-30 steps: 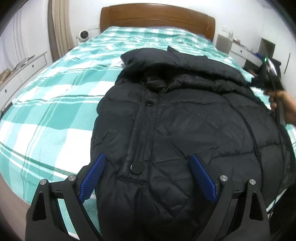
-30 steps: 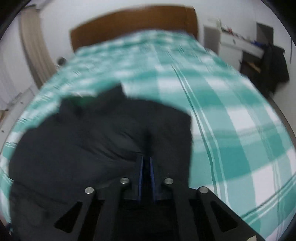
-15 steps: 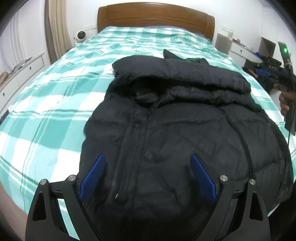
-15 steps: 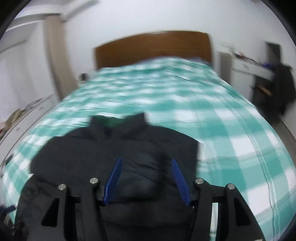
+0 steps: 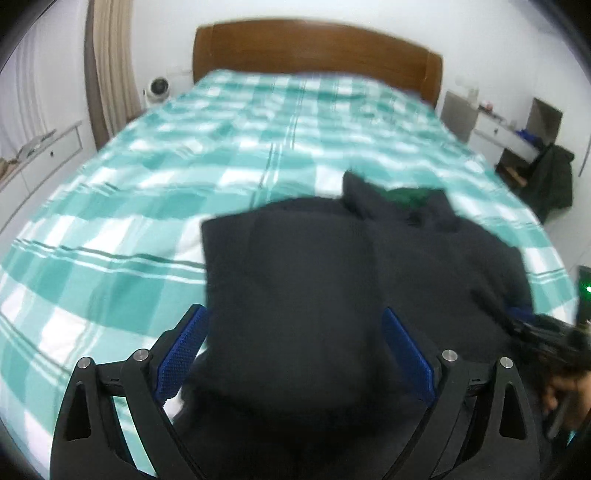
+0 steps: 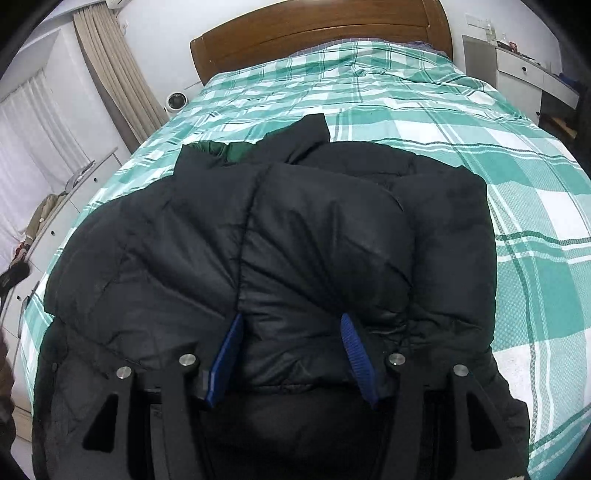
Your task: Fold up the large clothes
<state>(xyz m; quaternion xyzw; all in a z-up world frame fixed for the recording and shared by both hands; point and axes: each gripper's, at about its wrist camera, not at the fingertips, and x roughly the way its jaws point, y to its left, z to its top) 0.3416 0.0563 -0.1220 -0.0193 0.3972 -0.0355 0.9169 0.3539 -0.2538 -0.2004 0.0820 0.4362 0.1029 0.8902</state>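
A large black puffer jacket [image 6: 314, 229] lies on the green and white checked bed [image 6: 517, 177], its collar with green lining [image 6: 218, 149] toward the headboard. It also shows in the left wrist view [image 5: 332, 277], blurred. My right gripper [image 6: 291, 350] is open, its blue pads on either side of a raised fold of the jacket's sleeve. My left gripper [image 5: 291, 365] is open wide over the jacket's near left part, with dark fabric between the fingers. The right gripper shows at the far right of the left wrist view [image 5: 546, 336].
A wooden headboard [image 6: 325, 33] stands at the far end of the bed. White drawers [image 6: 55, 221] run along the left wall. A white desk [image 6: 535, 74] and a dark garment on a chair [image 5: 550, 181] stand at the right. A small fan [image 6: 173, 100] sits left of the bed.
My right gripper opened and came down onto the jacket, pads around a fold. My left gripper shifted left over the jacket's near edge, staying open.
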